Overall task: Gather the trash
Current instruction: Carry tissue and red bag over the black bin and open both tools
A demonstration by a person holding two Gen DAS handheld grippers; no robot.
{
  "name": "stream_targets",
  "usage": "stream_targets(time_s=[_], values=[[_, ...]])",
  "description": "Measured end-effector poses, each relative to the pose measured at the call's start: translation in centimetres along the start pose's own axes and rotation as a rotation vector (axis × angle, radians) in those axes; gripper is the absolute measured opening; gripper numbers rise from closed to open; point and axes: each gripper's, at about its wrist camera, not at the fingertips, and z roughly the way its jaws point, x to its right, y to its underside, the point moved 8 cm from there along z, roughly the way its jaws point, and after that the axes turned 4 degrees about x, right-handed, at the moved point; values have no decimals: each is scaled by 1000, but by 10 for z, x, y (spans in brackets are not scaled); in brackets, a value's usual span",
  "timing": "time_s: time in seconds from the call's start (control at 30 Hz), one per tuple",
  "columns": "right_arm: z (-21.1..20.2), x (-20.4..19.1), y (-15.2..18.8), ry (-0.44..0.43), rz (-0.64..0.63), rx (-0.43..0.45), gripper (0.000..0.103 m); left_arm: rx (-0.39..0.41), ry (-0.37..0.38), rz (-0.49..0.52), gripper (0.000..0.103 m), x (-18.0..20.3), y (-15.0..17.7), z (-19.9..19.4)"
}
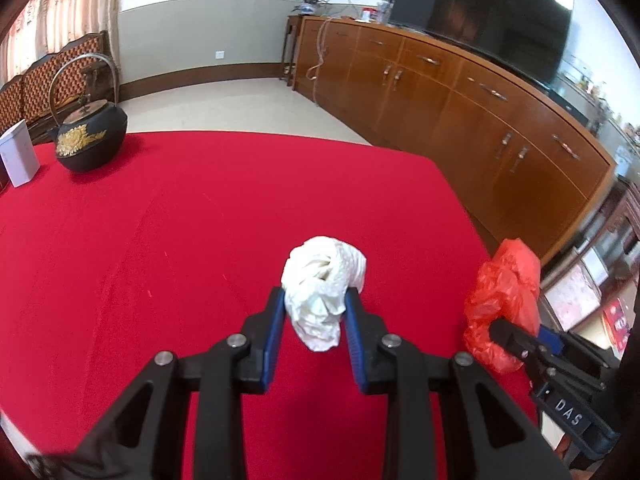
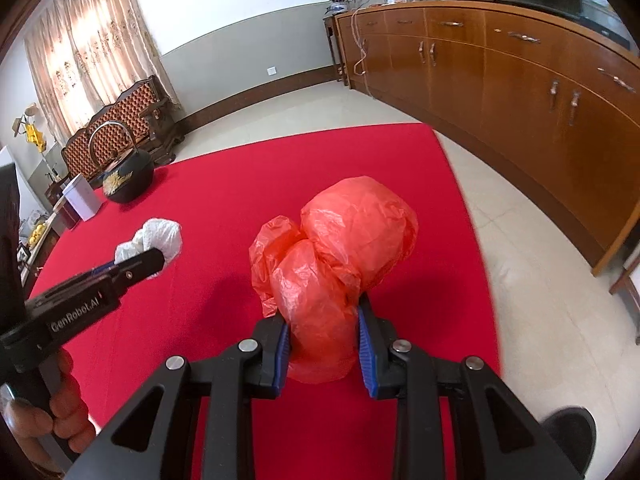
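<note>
While both items are gripped: pickup step is judged complete.
Left hand-held gripper: clenched on white paper wad over red bench.
Right hand-held gripper: clenched on red plastic bag.
Next move: carry both to a bin; none visible.

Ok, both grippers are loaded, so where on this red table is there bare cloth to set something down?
The widest bare stretch of the red tablecloth lies between the black teapot and the white paper wad in the left gripper. It is crowded beside the red plastic bag in the right gripper, and around the white box.
</note>
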Motion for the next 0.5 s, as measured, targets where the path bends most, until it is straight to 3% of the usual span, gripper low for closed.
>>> stream_targets(time_s=[0.5], values=[[-130, 65, 79, 107, 44, 42, 31, 2, 101, 74, 30, 73, 54, -56]])
